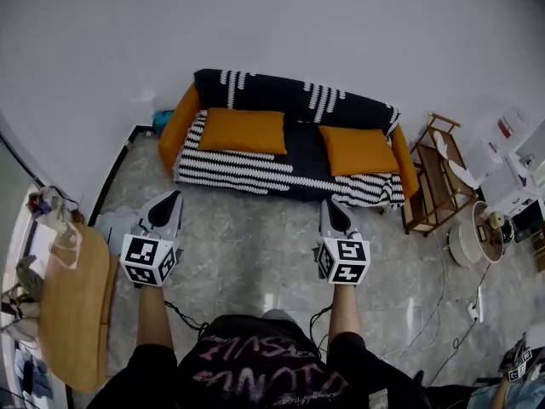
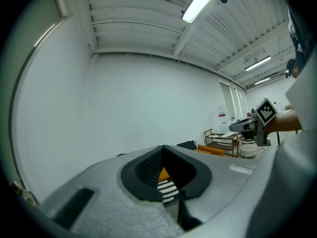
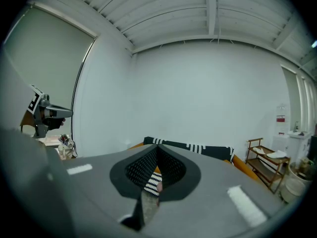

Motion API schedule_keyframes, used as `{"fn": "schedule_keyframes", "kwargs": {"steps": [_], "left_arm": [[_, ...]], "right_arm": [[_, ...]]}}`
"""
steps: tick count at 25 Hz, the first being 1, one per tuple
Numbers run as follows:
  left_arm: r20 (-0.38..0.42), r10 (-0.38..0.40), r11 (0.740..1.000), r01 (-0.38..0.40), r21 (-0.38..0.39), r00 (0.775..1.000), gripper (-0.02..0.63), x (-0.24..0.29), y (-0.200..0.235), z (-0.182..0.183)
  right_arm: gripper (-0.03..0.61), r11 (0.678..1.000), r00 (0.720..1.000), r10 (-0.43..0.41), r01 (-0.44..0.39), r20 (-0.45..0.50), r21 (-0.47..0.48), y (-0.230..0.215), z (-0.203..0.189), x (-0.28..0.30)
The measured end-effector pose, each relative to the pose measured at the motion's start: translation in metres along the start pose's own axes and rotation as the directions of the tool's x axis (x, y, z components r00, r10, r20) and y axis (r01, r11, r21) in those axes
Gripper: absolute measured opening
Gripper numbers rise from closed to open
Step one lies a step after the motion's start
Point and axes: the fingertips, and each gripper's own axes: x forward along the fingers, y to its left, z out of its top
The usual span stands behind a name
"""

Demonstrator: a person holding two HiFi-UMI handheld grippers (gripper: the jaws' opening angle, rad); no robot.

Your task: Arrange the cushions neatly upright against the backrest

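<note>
Two orange cushions lie flat on the seat of a black-and-white striped sofa [image 1: 255, 173] with orange arms. The left cushion [image 1: 244, 130] is near the sofa's left end, the right cushion [image 1: 358, 150] near its right end. The backrest [image 1: 294, 94] is draped in black cloth with white stripes. My left gripper [image 1: 168, 203] and right gripper [image 1: 332, 210] hover over the floor in front of the sofa, both shut and empty. In the left gripper view a sliver of orange cushion [image 2: 162, 174] and striped cover shows past the tips. The right gripper view shows the backrest [image 3: 190, 147].
A wooden rack [image 1: 434, 177] stands to the right of the sofa, with a round white appliance [image 1: 477, 233] and cables beyond it. A wooden table [image 1: 72, 309] with clutter is at the left. Grey stone floor [image 1: 255, 237] lies between me and the sofa.
</note>
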Motion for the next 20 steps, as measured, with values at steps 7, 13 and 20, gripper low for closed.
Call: {"fn": "schedule_keyframes", "kwargs": {"steps": [7,13,20], "left_arm": [[0.011,-0.015,1.000,0.016,-0.016,1.000,0.006,0.019,0.019,-0.005],[-0.007,-0.028,1.000,0.028,-0.008,1.000,0.006,0.060,0.034,-0.013],[-0.056,-0.026,1.000,0.026,0.000,0.998,0.006,0.134,0.060,-0.025]], "right_arm": [[0.012,1.000,1.000,-0.013,0.013,0.006,-0.008,0.004,0.003,0.023],[0.012,0.999,0.999,-0.035,0.035,0.004,0.006,-0.013,0.000,0.061],[0.012,0.999,0.999,-0.024,0.025,-0.025,0.034,-0.043,-0.008,0.140]]}}
